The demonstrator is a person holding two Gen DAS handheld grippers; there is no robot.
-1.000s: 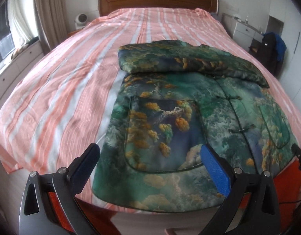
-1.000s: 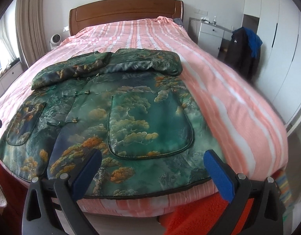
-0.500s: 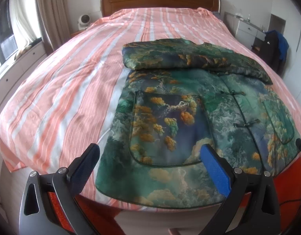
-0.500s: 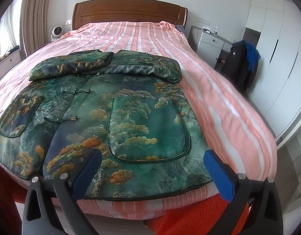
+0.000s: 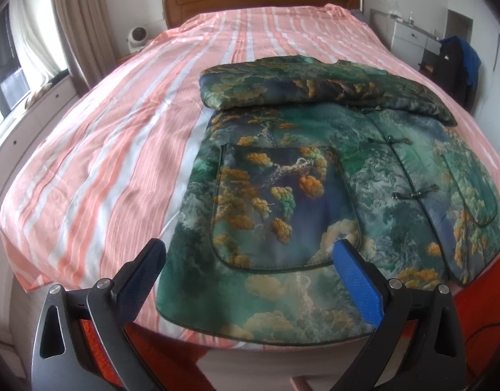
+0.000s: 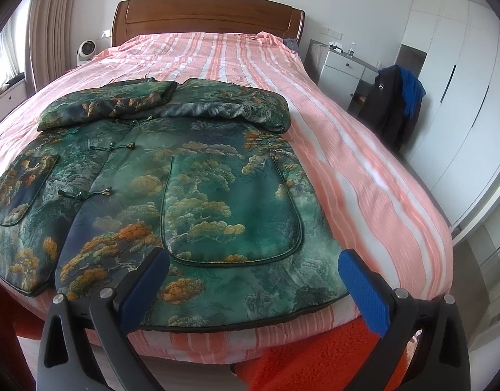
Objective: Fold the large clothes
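A large green padded jacket point(image 5: 315, 195) with gold tree print lies front-up at the foot of the bed, both sleeves folded across its top. In the right wrist view the same jacket point(image 6: 185, 202) fills the near bed, its hem at the bed's edge. My left gripper point(image 5: 250, 260) hovers open above the jacket's lower left corner, touching nothing. Over the lower right part of the hem my right gripper point(image 6: 253, 267) also stands open and empty. Blue pads point(image 5: 359, 285) face inward on each.
The bed point(image 5: 119, 137) has a pink-striped sheet and a wooden headboard point(image 6: 207, 16). An orange rug point(image 6: 315, 355) lies on the floor at the foot. A chair with a dark coat point(image 6: 393, 107), a white nightstand point(image 6: 341, 71) and wardrobes stand to the right. A small fan point(image 5: 136, 37) sits by the curtain.
Both grippers have risen and pulled back a little from the bed, so more of the sheet and room shows. The jacket has not moved. Both stay open.
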